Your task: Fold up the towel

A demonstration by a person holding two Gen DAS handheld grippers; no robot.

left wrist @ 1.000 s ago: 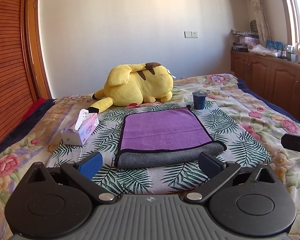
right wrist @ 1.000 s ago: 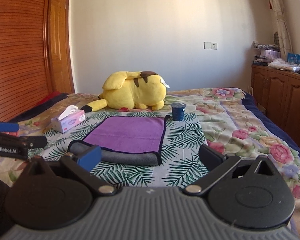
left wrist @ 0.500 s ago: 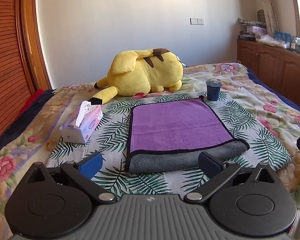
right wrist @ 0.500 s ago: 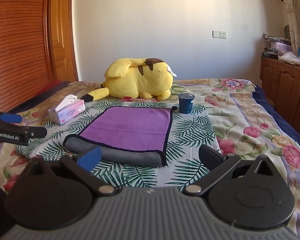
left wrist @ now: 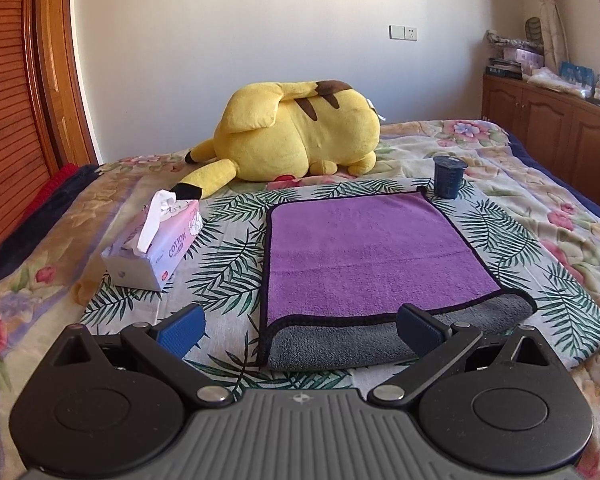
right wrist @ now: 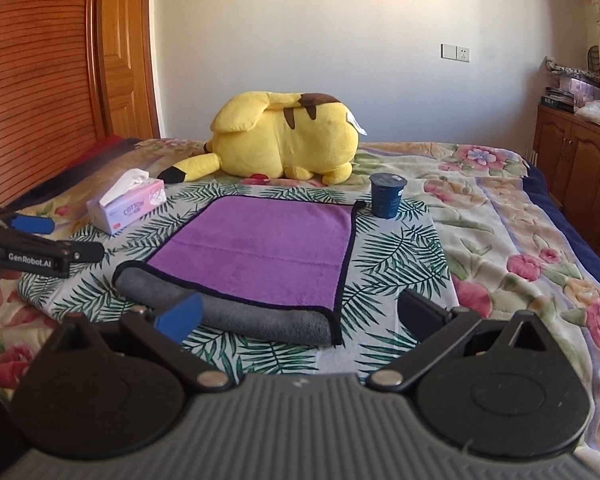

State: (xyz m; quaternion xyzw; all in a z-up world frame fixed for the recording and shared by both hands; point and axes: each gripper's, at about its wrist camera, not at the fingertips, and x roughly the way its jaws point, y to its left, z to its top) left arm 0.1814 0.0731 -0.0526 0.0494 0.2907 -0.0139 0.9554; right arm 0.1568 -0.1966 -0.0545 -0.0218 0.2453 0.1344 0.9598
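A purple towel (left wrist: 364, 252) with black trim and a grey underside lies folded on the bedspread; its grey folded edge faces me. It also shows in the right wrist view (right wrist: 260, 256). My left gripper (left wrist: 300, 330) is open and empty, just short of the towel's near left corner. My right gripper (right wrist: 296, 314) is open and empty, just short of the near right corner. The left gripper's fingers (right wrist: 36, 222) show at the left of the right wrist view.
A yellow plush toy (left wrist: 296, 132) lies behind the towel. A tissue box (left wrist: 156, 244) sits to the left, a dark blue cup (left wrist: 448, 176) at the far right corner. Wooden cabinets (left wrist: 560, 120) stand on the right, a wooden wardrobe (right wrist: 40, 80) on the left.
Both grippers have moved forward toward the towel, which looks larger now. Both stay open. The towel has not moved.
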